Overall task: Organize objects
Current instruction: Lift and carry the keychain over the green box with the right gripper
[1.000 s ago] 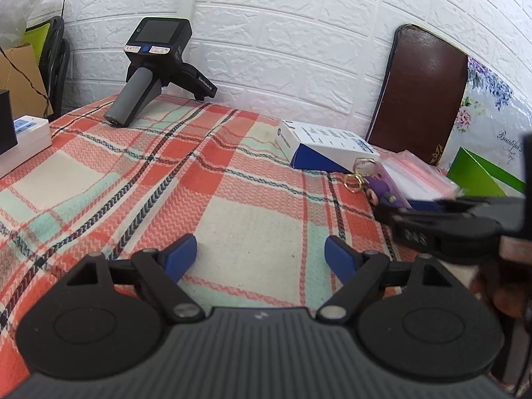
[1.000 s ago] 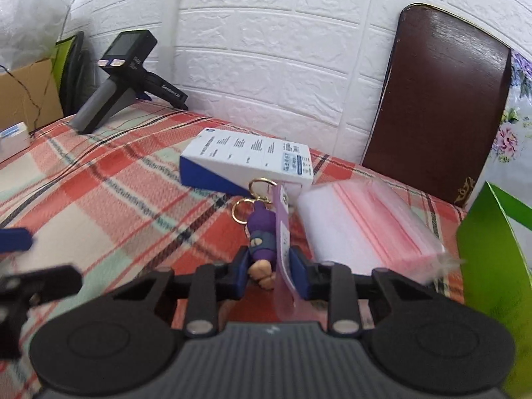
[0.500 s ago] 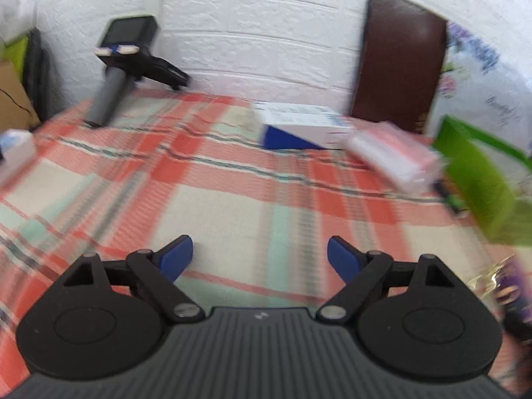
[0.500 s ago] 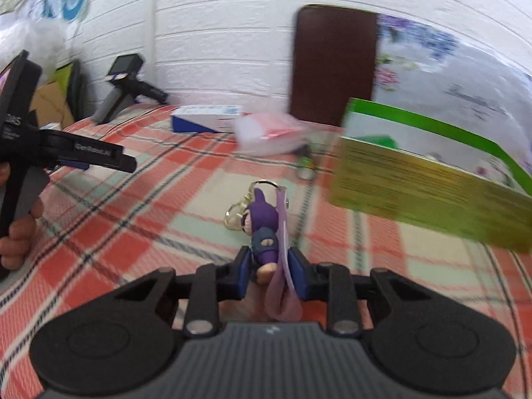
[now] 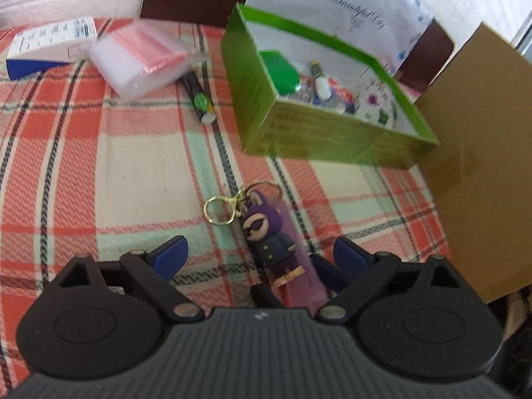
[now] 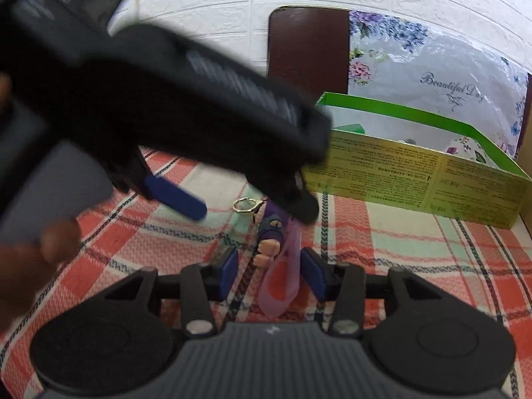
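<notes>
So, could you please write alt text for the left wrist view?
A purple keychain lies on the plaid cloth between the wide-open fingers of the left gripper. Beyond it stands an open green box holding small items, with a marker, a packet of bags and a white carton further left.

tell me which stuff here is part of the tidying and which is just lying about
In the job:
- purple keychain figure
- green box
- left gripper
- right gripper

Lying about:
- white and blue carton
- pink zip bags
- marker
- brown cardboard
</notes>
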A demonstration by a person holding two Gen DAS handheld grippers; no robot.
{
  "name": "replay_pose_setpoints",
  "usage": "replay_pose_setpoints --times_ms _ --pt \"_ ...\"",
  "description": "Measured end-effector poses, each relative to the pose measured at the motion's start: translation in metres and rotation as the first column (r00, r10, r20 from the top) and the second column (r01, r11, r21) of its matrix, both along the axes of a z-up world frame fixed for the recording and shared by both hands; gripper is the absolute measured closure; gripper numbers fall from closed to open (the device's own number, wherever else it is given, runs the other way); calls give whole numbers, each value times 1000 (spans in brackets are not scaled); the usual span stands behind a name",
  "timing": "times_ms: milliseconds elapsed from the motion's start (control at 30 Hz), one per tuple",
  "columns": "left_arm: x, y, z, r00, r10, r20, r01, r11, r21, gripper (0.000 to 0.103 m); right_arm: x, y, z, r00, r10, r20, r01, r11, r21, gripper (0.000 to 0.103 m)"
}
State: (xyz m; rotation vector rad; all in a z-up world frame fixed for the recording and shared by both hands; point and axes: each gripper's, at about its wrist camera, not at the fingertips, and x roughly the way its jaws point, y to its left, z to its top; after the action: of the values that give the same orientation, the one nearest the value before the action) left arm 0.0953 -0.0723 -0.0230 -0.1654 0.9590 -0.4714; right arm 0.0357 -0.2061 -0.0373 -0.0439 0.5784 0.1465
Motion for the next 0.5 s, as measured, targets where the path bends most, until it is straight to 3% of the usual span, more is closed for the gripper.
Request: replay_pose_setpoints --times_ms 100,133,167,200,300,500 --pt "-4 -9 -3 999 -5 51 2 999 54 13 5 -6 -3 1000 -5 -24 6 999 35 65" --pt "-3 -13 -2 998 -6 70 1 997 77 28 6 -6 -3 1000 6 -24 -5 999 41 79" --pt "-3 -15 -1 996 -17 82 10 996 90 47 7 -5 -3 1000 18 -17 -17 999 39 82" --pt "-3 -14 1 996 -22 84 15 997 80 55 5 -3 -1 1000 26 0 -26 999 36 82" --pt "2 -3 14 997 4 77 -4 1000 0 60 -6 1 3 995 40 92 -41 999 13 82" --pt "5 -13 60 976 -10 217 18 999 -32 61 -13 5 25 958 21 284 -2 998 -65 82"
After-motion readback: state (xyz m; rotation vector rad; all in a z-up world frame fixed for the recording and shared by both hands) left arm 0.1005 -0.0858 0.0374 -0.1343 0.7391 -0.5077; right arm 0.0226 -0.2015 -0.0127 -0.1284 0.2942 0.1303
